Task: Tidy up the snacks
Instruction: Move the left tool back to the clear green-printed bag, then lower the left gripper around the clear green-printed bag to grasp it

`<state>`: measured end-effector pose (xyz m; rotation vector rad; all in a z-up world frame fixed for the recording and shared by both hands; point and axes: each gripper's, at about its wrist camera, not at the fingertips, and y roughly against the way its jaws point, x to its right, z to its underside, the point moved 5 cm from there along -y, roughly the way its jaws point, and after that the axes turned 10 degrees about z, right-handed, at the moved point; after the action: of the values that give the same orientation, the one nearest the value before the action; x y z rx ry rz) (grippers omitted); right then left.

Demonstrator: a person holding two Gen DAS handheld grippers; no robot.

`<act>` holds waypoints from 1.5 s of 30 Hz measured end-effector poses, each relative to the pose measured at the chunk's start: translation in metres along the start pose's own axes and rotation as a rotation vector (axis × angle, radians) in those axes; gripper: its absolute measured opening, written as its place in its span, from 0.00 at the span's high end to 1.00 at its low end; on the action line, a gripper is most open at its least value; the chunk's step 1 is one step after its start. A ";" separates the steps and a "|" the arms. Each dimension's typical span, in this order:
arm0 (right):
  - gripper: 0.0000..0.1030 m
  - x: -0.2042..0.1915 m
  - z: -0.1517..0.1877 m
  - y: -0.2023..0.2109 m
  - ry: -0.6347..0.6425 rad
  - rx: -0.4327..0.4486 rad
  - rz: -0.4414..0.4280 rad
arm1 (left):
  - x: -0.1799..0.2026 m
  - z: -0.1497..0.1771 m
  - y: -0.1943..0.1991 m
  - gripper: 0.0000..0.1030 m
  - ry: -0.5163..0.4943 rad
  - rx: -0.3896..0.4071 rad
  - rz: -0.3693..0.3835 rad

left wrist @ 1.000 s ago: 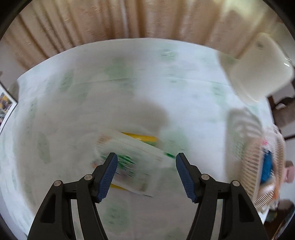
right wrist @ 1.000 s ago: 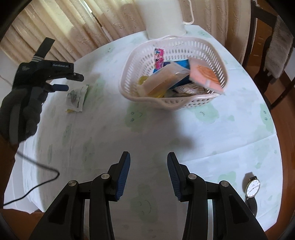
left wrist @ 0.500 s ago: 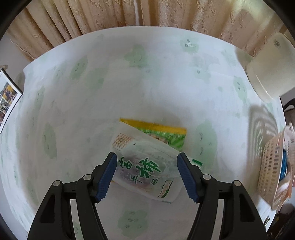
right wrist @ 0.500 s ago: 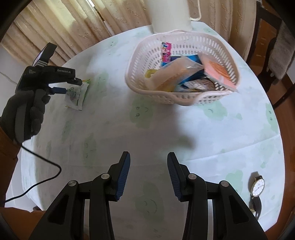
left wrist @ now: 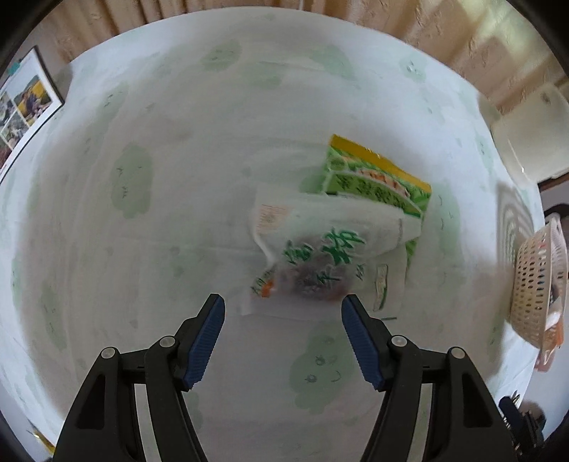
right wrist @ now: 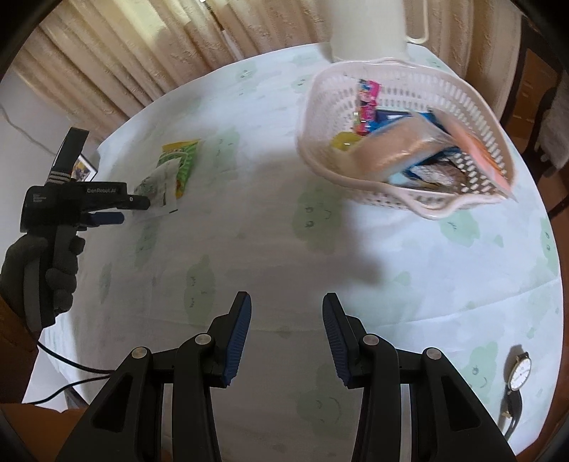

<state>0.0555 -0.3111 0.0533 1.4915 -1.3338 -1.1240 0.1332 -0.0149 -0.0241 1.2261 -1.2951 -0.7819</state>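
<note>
A white snack pouch with green characters (left wrist: 320, 256) lies on the table, partly over a green and yellow snack packet (left wrist: 377, 181). My left gripper (left wrist: 282, 309) is open and empty, its tips just short of the pouch's near edge. From the right wrist view the left gripper (right wrist: 124, 209) is beside the pouch (right wrist: 160, 184) and the green packet (right wrist: 179, 160). A pink plastic basket (right wrist: 419, 206) holds several snack packets. My right gripper (right wrist: 286, 309) is open and empty, above bare tablecloth in front of the basket.
A white jug (right wrist: 370, 28) stands behind the basket. A wristwatch (right wrist: 519, 369) lies near the table's right front edge. A framed photo (left wrist: 25, 106) stands beyond the table's left edge. Curtains hang behind the round table (right wrist: 249, 248). The basket's side (left wrist: 533, 284) shows at right.
The left gripper has drawn back and shifted left; the pouch no longer lies between its fingers and sits ahead to the right. The right gripper has moved closer to the basket.
</note>
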 end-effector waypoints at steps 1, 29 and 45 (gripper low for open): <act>0.58 -0.005 -0.001 -0.002 0.008 -0.001 -0.001 | -0.001 -0.002 0.003 0.37 -0.002 0.012 0.009; 0.58 -0.053 0.000 -0.014 0.036 -0.030 0.008 | -0.005 -0.021 -0.013 0.37 -0.148 -0.030 0.099; 0.58 -0.083 -0.007 -0.021 0.100 -0.042 -0.039 | -0.048 0.022 0.018 0.35 0.106 -0.074 0.108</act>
<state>0.0642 -0.2260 0.0427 1.5291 -1.2109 -1.0812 0.1000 0.0301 -0.0238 1.1148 -1.2247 -0.6726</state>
